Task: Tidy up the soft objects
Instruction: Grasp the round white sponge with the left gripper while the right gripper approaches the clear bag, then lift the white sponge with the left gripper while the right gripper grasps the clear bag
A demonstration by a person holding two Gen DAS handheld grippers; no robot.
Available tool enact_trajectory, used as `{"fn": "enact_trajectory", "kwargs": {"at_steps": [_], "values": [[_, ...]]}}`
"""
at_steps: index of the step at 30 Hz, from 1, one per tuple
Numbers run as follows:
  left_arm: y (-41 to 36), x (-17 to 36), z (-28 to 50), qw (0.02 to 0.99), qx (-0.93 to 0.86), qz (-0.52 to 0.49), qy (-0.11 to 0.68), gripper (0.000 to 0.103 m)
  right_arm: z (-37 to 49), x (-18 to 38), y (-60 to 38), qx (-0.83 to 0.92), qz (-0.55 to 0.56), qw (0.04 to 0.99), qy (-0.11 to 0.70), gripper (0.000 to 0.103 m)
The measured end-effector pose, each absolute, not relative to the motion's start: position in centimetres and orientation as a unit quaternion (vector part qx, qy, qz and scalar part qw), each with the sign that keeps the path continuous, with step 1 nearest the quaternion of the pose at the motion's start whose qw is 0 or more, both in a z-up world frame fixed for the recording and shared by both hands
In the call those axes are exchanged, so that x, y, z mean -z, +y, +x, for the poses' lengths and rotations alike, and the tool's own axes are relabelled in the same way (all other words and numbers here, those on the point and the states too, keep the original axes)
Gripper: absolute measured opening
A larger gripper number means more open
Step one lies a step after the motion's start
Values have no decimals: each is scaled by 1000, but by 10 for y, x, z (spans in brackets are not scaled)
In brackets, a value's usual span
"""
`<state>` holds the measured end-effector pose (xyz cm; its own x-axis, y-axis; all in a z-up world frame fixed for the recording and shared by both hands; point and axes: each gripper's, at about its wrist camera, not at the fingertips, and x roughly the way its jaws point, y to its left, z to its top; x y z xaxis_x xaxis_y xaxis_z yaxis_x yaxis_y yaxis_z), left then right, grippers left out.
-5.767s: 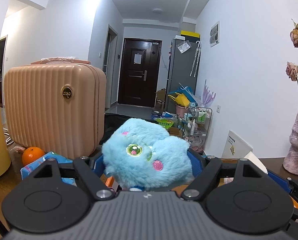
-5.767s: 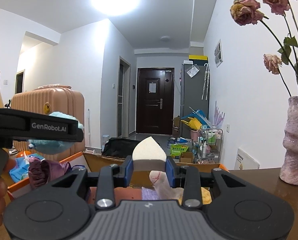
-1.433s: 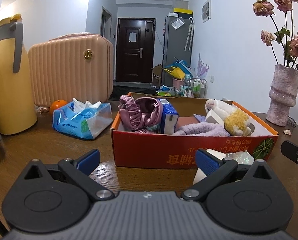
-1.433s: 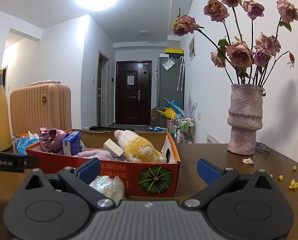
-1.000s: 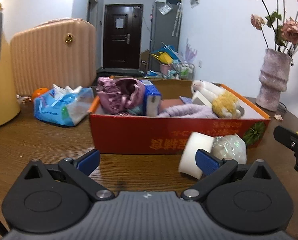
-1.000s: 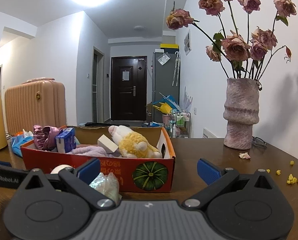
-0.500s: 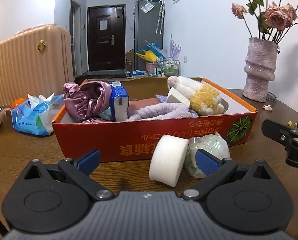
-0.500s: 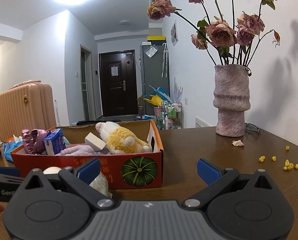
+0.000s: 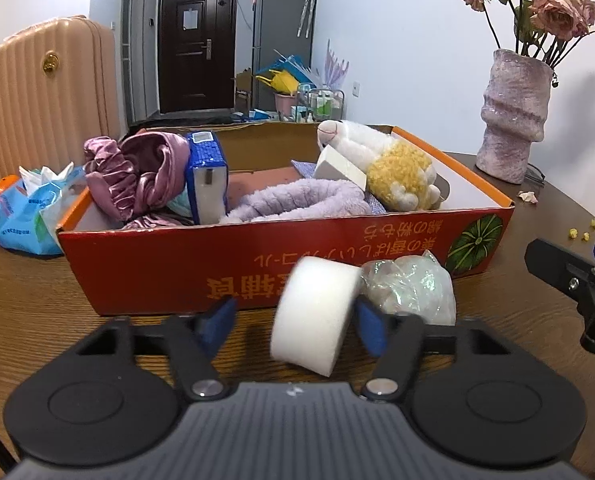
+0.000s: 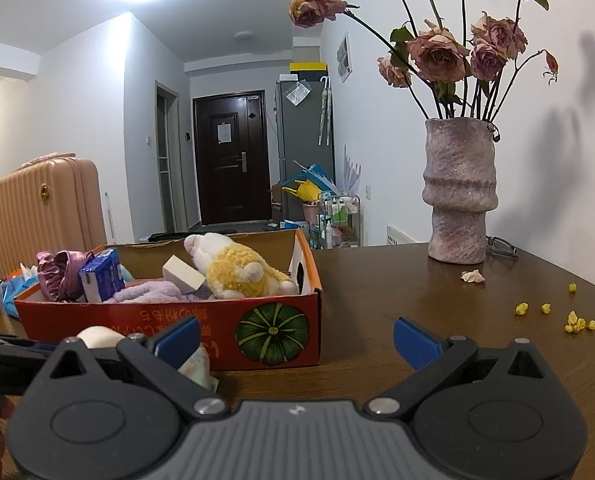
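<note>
Jaws on my left gripper (image 9: 293, 320) are closing around the white sponge cylinder (image 9: 315, 326) on the tabletop (image 9: 37, 320), just before the red box (image 9: 257, 272); only the right pad touches it. My right gripper (image 10: 295, 338) hangs released, empty.

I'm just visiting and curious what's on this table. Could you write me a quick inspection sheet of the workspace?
Surface: brown wooden table, petal and yellow crumbs on it.
Job's things: red box holding plush, purple cloth, blue pack; white sponge and plastic bag in front of it.
Clutter: tissue pack, vase of dried roses.
Grippers: left tool closing around the sponge; right tool open, empty.
Cables: nothing seen.
Surroundings: suitcase, door, fridge.
</note>
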<state>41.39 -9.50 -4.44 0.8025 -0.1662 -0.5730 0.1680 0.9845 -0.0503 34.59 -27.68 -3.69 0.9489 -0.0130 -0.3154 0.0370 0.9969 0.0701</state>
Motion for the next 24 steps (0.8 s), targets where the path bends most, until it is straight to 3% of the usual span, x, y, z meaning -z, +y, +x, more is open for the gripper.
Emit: {"fn": "enact_trajectory", "kwargs": {"at_steps": [1,2,24], "values": [[-95,45,414,948,92,1,304,35,346,37,-277,12,37,986,160,103],[-95,45,415,947,95,3,306,30,346,37,-277,12,37,986,160,103],[-57,29,387,963,55,-14,265,30,344,37,-267,-11,17,988,156,103]]}}
